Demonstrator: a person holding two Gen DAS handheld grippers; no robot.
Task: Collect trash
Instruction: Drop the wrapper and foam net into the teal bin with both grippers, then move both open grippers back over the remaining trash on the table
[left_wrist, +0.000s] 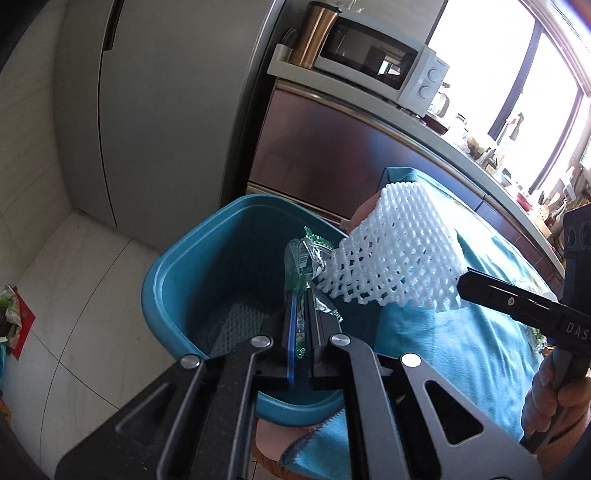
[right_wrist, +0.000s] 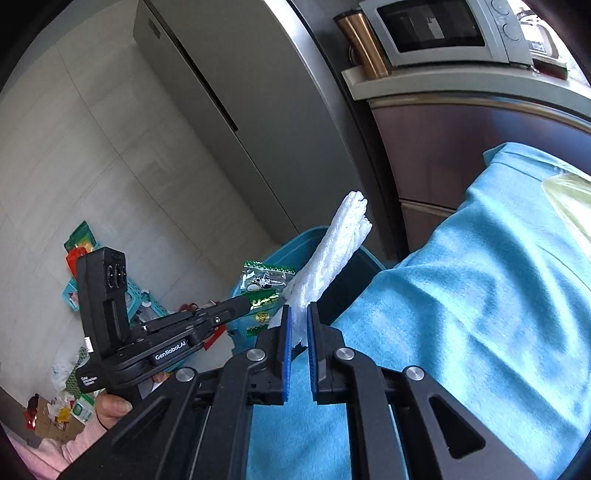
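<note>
Now the left gripper (left_wrist: 300, 332) clenches a clear green wrapper (left_wrist: 306, 258) over the teal bin (left_wrist: 177, 273), while the right gripper (right_wrist: 299, 332) pinches white foam netting (left_wrist: 399, 254) beside its rim; a grey mesh sheet (left_wrist: 240, 325) lies inside.

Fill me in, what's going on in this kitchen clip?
A person is collecting trash with a handheld claw in each hand. The left claw is shut on a crinkled clear plastic wrapper with green print, held over the open teal plastic bin. The right claw is shut on a white foam mesh fruit sleeve beside the bin, above the blue cloth. Neither piece has been dropped in yet. More litter lies on the tiled floor.
</note>
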